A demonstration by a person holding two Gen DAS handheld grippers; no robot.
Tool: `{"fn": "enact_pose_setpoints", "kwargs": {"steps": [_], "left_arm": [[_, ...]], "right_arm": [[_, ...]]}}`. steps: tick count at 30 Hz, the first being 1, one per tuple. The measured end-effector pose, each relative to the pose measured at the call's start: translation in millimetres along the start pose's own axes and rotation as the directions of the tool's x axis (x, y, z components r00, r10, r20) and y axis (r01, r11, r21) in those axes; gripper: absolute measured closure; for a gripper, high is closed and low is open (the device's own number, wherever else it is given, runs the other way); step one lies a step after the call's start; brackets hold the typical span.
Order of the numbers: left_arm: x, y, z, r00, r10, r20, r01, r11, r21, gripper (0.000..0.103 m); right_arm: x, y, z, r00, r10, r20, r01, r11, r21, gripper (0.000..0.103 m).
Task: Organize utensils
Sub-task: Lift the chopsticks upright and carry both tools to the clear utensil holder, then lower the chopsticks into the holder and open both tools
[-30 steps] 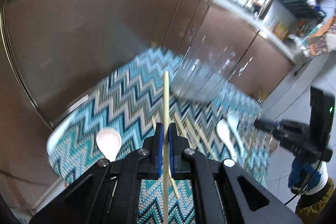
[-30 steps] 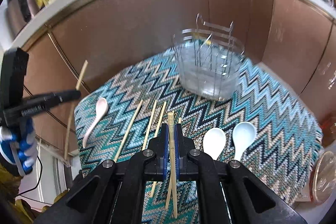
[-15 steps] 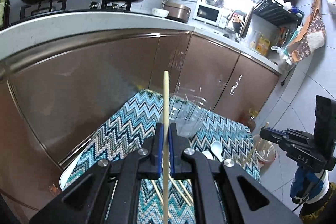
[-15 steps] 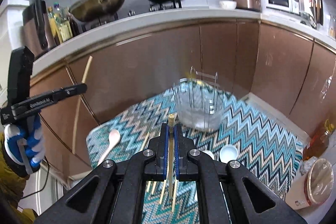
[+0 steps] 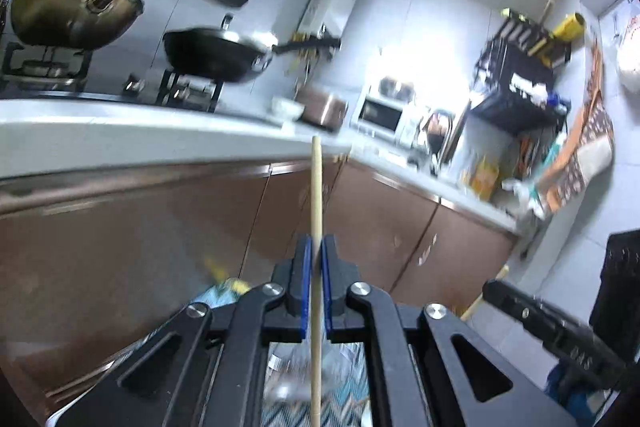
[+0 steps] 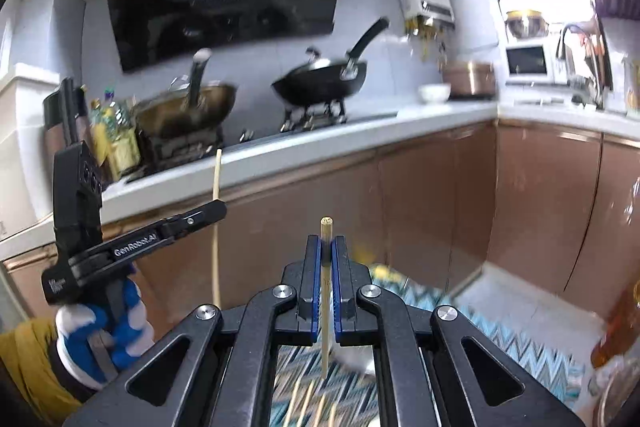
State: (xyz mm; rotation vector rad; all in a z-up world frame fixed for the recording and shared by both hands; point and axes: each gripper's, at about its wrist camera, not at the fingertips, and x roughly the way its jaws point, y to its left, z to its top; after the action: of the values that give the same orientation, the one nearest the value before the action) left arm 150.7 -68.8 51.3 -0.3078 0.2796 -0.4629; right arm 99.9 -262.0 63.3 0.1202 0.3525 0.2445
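1. In the right wrist view, at the left edge of the frame, the left gripper (image 6: 218, 205) is seen from the side, held by a hand in a blue and white glove (image 6: 104, 327).
2. Its jaws are closed on a pale chopstick (image 6: 216, 227), which stands almost upright, with one end above the jaws and a longer part below.
3. In the left wrist view the same chopstick (image 5: 316, 211) runs up the middle of the frame between the two blue pads, and its tip reaches the edge of the kitchen counter (image 5: 120, 143) behind.
4. In the center of the right wrist view, the right gripper (image 6: 327, 259) has its jaws closed on a second chopstick (image 6: 326, 291); only a short end shows above the pads and the rest hangs down.
5. Below this gripper, at the bottom center, more chopsticks (image 6: 308, 403) lie on the zigzag cloth (image 6: 500, 339), but they are blurred.
6. In the upper middle of the frame, a golden wok (image 6: 188, 111) and a black wok (image 6: 320, 87) sit on the stove.
7. At the lower right of the left wrist view, the right gripper (image 5: 496, 293) is seen from the side.
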Motion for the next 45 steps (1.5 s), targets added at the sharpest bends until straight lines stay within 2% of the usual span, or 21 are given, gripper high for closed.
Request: {"fn": "enact_pose_setpoints", "kwargs": {"steps": [4,9,15,19,21,22,24,25,30,33,37,41,45], "left_arm": [[52.0,-9.5,-4.2,0.997,0.031,0.073,-0.032,0.999,0.015,0.098],[110.6,-7.8,-40.5,0.993,0.093,0.076,-0.096,0.995,0.034,0.098],[143.5,-3.2,-85.8,0.985,0.147,0.089,-0.153,0.986,0.066,0.098],[150.9,-4.3,-105.7,0.98,0.173,0.103,-0.184,0.977,0.108,0.096],[153.4,-3.7,-113.3,0.982,0.174,0.077,-0.182,0.976,0.117,0.087],[151.9,-3.3,-115.5,0.984,0.169,0.06,-0.175,0.978,0.116,0.079],[142.7,-2.4,-114.0,0.987,0.159,0.041,-0.162,0.981,0.11,0.075],[137.0,-2.1,-110.5,0.987,0.155,0.035,-0.158,0.981,0.109,0.075],[83.9,-6.8,-74.7,0.992,0.121,0.031,-0.124,0.982,0.139,0.067],[32.6,-5.1,-47.8,0.993,0.108,0.037,-0.113,0.978,0.175,0.066],[-27.7,8.9,-20.7,0.991,0.127,0.039,-0.132,0.974,0.183,0.064],[-76.0,22.0,-9.2,0.987,0.16,0.018,-0.161,0.966,0.202,0.063],[-116.9,35.6,-12.7,0.981,0.195,0.01,-0.193,0.957,0.215,0.057]], "right_arm": [[31.6,-20.1,4.5,0.999,-0.037,0.014,0.038,0.999,-0.008,0.098],[74.7,-43.0,-15.1,0.996,-0.088,-0.021,0.087,0.996,-0.01,0.098],[114.1,-51.3,-50.9,0.988,-0.129,-0.083,0.127,0.991,-0.033,0.098],[132.6,-55.9,-78.1,0.981,-0.137,-0.134,0.134,0.991,-0.03,0.098],[135.7,-56.4,-87.7,0.978,-0.152,-0.146,0.148,0.988,-0.034,0.095],[136.2,-57.3,-91.1,0.976,-0.151,-0.156,0.148,0.988,-0.03,0.092],[133.5,-57.7,-91.1,0.974,-0.156,-0.161,0.154,0.988,-0.027,0.072],[129.8,-56.9,-91.2,0.974,-0.162,-0.159,0.159,0.987,-0.028,0.07],[97.3,-47.6,-73.5,0.976,-0.178,-0.124,0.175,0.984,-0.037,0.069],[73.0,-34.9,-63.0,0.977,-0.189,-0.1,0.184,0.981,-0.056,0.069],[34.1,-16.2,-52.8,0.979,-0.19,-0.074,0.185,0.98,-0.073,0.069],[0.1,4.0,-52.1,0.98,-0.18,-0.083,0.175,0.982,-0.074,0.069],[-22.4,22.0,-56.2,0.98,-0.174,-0.094,0.168,0.983,-0.067,0.069]]}}
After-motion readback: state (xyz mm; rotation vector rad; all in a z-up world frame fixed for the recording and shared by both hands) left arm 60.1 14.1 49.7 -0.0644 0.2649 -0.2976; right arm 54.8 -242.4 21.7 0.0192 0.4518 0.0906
